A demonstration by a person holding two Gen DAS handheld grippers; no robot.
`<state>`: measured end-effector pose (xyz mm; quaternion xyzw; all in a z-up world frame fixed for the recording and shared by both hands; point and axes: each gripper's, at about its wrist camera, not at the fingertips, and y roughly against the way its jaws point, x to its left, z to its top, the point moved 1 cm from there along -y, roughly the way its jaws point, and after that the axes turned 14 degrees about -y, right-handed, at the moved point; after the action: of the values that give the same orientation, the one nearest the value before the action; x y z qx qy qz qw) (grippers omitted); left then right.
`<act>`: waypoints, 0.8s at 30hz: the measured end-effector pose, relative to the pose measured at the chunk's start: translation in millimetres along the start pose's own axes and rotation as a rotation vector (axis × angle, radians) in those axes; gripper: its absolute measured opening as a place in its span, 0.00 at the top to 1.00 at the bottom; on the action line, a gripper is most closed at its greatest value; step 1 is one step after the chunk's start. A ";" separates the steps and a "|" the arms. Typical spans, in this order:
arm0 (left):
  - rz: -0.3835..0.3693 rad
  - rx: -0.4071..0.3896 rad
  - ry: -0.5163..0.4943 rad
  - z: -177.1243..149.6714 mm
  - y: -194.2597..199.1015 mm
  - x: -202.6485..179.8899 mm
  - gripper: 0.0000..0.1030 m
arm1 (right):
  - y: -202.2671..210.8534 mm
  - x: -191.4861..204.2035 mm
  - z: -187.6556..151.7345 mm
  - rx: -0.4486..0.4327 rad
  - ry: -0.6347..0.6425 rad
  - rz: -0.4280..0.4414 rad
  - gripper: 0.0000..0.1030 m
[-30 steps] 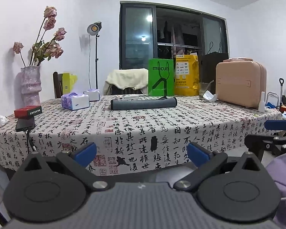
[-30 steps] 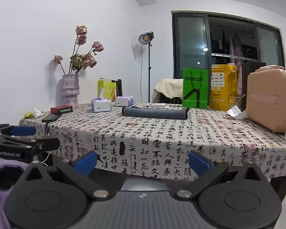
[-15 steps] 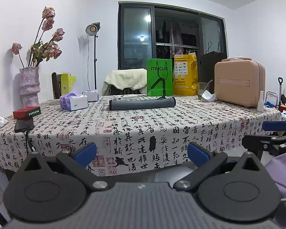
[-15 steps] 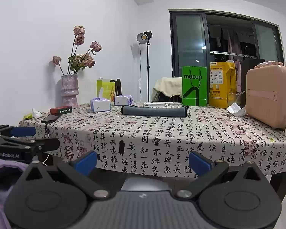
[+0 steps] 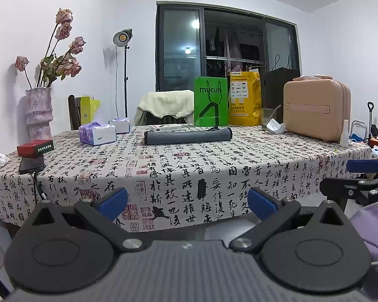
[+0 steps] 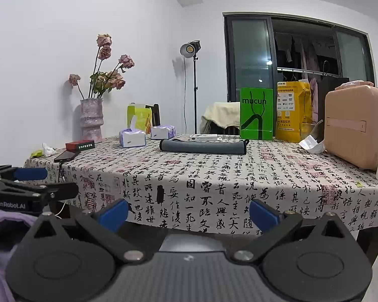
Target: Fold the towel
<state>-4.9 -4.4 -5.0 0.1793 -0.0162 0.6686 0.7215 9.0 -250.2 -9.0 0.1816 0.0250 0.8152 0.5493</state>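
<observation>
A lilac cloth, likely the towel, shows only at the frame edges: low right in the left wrist view and low left in the right wrist view, below table height. My left gripper is open and empty, held in front of the table's near edge. My right gripper is open and empty too, at the same height. Each gripper sees the other beside it: the right gripper at the right edge, the left gripper at the left edge.
A table with a calligraphy-print cloth fills the middle. On it: a grey rolled mat, tissue boxes, a red box, a phone on a cable, a vase of dried roses, green and yellow bags, a pink case.
Both grippers have drifted slightly; the view shifts a little with the table sitting marginally lower and left in frame. Both stay open and empty.
</observation>
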 end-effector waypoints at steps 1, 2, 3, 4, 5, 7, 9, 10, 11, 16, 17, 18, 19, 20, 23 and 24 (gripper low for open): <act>0.000 0.000 0.000 0.0 -0.1 0.1 0.00 | 0.5 0.3 0.1 -0.001 0.000 -0.001 0.00; 0.000 0.000 0.000 0.0 -0.1 0.1 0.00 | 0.1 0.1 0.0 0.000 0.000 -0.001 0.00; 0.000 0.000 0.000 0.0 0.0 0.0 0.00 | 0.0 0.0 -0.1 0.001 0.000 0.000 0.00; 0.000 0.000 0.000 0.1 -0.1 0.1 0.00 | 0.4 0.3 0.0 0.000 0.000 0.000 0.00; 0.000 0.000 0.000 0.0 -0.1 0.1 0.00 | 0.5 0.4 0.0 0.000 0.000 0.000 0.00; 0.000 0.000 0.000 0.1 -0.1 0.1 0.00 | 0.5 0.7 -0.5 0.000 0.001 0.002 0.00; 0.000 0.000 0.000 0.0 0.0 -0.2 0.00 | 0.0 0.9 -1.2 0.002 0.004 0.006 0.00; 0.000 0.000 0.000 0.1 -0.1 0.0 0.00 | -0.1 0.9 -1.4 0.001 0.004 0.006 0.00; 0.000 0.000 0.000 0.0 -0.1 0.1 0.00 | -0.1 1.0 -1.4 0.001 0.004 0.006 0.00; 0.000 0.000 0.000 0.0 -0.2 0.0 0.00 | -0.1 0.8 -1.3 0.001 0.004 0.006 0.00; 0.000 0.000 0.000 0.0 -0.2 0.0 0.00 | -0.1 0.7 -1.3 0.002 0.003 0.006 0.00; -0.001 0.001 0.001 -0.1 -0.3 0.0 0.00 | -0.4 0.6 -1.5 0.002 0.003 0.006 0.00; -0.001 0.001 0.001 0.0 -0.2 -0.3 0.00 | -0.1 0.6 -1.6 0.002 0.003 0.006 0.00; -0.001 0.001 0.001 0.0 -0.2 -0.6 0.00 | -0.2 0.5 -1.8 0.002 0.002 0.006 0.00; 0.000 0.000 0.000 0.0 -0.3 -0.6 0.00 | 0.0 1.0 -2.0 0.002 0.003 0.006 0.00; 0.000 0.000 0.000 0.0 -0.4 -0.6 0.00 | -0.2 0.7 -2.0 0.002 0.002 0.005 0.00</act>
<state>-4.5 -5.0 -5.3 0.1794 -0.0163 0.6684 0.7216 8.3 -249.2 -10.6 0.1812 0.0260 0.8168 0.5471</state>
